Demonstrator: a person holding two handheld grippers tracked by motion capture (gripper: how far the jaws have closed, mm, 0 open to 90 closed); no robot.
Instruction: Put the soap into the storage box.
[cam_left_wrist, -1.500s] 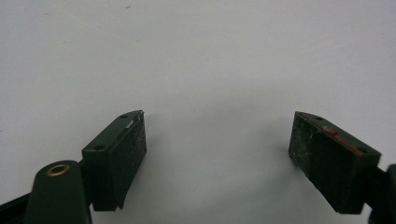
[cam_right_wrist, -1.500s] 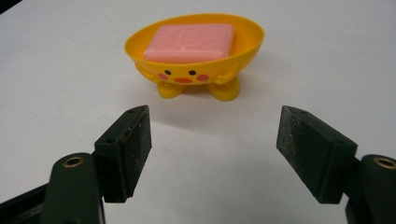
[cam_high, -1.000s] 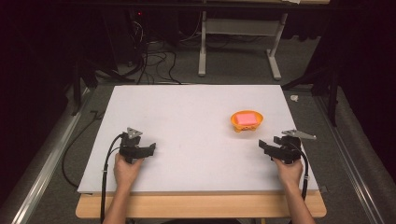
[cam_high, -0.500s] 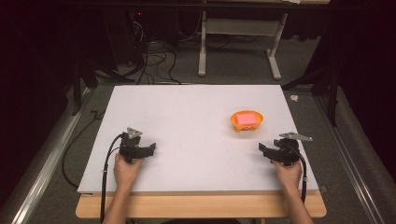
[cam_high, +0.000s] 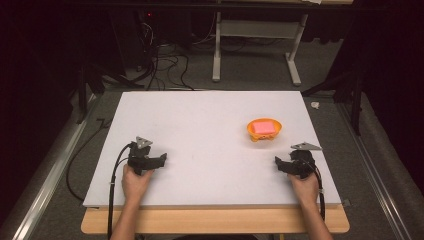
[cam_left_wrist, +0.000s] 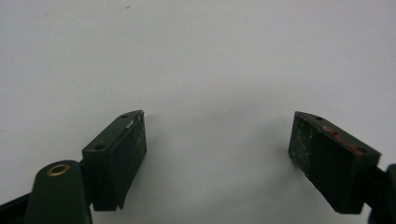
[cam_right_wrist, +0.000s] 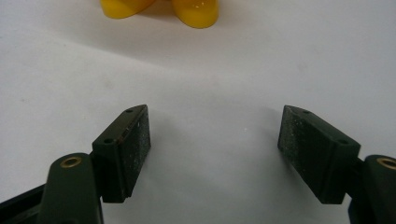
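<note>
The right gripper (cam_right_wrist: 215, 156) has its fingers (cam_right_wrist: 133, 149) spread apart and just been opening, nothing between them but bare white counter (cam_high: 200, 125). The left gripper (cam_left_wrist: 217, 161) has its fingers (cam_left_wrist: 123, 154) released too, wide over blank counter. The orange bowl (cam_high: 264, 129) with a pink block (cam_high: 263, 127) sits in the right middle of the high view, near the right gripper.
</note>
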